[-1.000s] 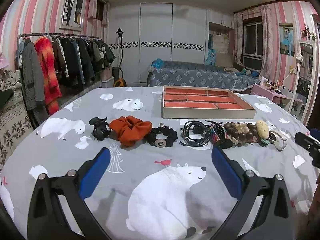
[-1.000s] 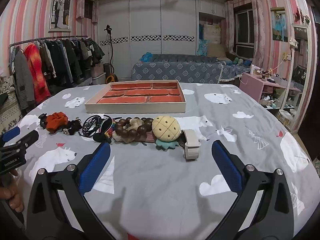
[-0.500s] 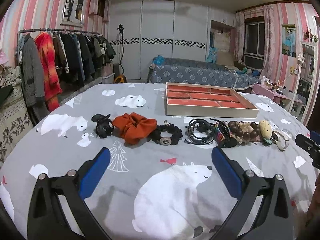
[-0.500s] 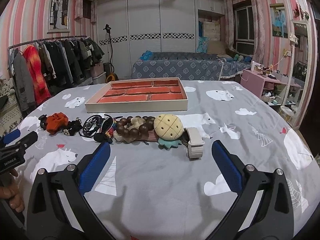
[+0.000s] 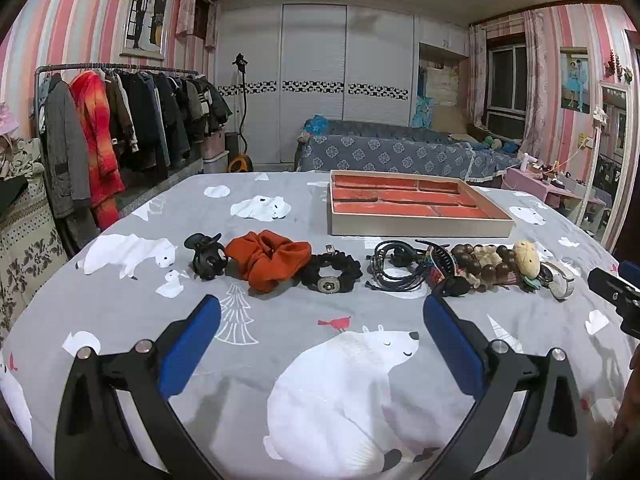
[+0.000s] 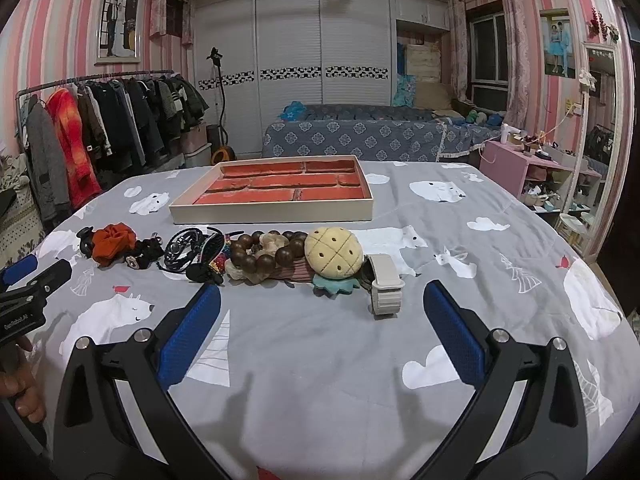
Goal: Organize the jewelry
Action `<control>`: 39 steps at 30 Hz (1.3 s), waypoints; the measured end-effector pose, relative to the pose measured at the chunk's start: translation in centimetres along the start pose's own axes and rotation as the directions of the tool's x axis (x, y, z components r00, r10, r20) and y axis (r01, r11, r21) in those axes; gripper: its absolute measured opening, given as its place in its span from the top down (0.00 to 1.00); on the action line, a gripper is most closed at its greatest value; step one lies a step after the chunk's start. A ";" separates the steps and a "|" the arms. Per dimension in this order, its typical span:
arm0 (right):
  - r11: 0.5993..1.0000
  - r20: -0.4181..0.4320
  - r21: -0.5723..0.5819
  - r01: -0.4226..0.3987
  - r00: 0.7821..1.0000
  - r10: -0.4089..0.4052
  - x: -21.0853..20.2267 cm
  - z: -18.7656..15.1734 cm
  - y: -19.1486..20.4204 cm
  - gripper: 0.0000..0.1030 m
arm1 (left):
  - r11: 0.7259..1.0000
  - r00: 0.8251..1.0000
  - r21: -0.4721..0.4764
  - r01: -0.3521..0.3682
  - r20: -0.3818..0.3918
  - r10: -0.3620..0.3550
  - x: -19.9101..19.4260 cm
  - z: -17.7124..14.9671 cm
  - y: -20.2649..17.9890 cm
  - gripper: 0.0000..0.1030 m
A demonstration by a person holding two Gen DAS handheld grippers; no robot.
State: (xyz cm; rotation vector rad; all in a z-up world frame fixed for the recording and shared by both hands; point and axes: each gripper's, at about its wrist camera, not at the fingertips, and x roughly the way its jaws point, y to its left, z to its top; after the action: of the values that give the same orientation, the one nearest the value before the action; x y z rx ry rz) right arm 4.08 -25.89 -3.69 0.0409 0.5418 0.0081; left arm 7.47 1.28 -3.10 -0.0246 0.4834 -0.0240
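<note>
Items are lying in a row across the bedspread [image 5: 120, 320], left to right: claw clip [image 5: 206, 255], scrunchie [image 5: 269, 258] touching it, hair tie [image 5: 331, 274], cord bracelets [image 5: 394, 266], bead bracelet [image 6: 266, 250], pineapple plush [image 6: 334, 255], watch band [image 6: 385, 288]. The divided tray [image 6: 272, 212] is sitting behind the row, toward its right half

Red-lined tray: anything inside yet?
No items show in the tray: its red compartments look bare in both views. The near wall hides a strip of the front row's floor, so something flat there could go unseen.
</note>
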 end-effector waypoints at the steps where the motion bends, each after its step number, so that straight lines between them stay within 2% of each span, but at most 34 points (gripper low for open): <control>1: 1.000 0.000 0.001 0.001 1.000 -0.001 0.0 0.0 -0.1 0.04 | 1.000 1.000 0.000 -0.001 0.000 0.001 0.0 0.0 0.0 0.04; 10: 1.000 -0.004 0.003 0.005 1.000 -0.005 0.3 0.1 -0.4 0.04 | 1.000 1.000 0.011 0.021 -0.013 -0.021 0.4 0.1 -0.5 0.04; 39: 1.000 -0.001 0.000 0.009 1.000 -0.009 0.5 0.3 -0.5 0.04 | 0.999 1.000 0.042 0.026 -0.006 -0.026 0.7 0.1 -1.7 0.04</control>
State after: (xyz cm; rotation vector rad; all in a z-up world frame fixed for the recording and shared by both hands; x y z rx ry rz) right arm 4.67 -26.35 -3.74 0.0388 0.5428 -0.0005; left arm 8.10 -0.40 -3.26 0.0102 0.4879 -0.0598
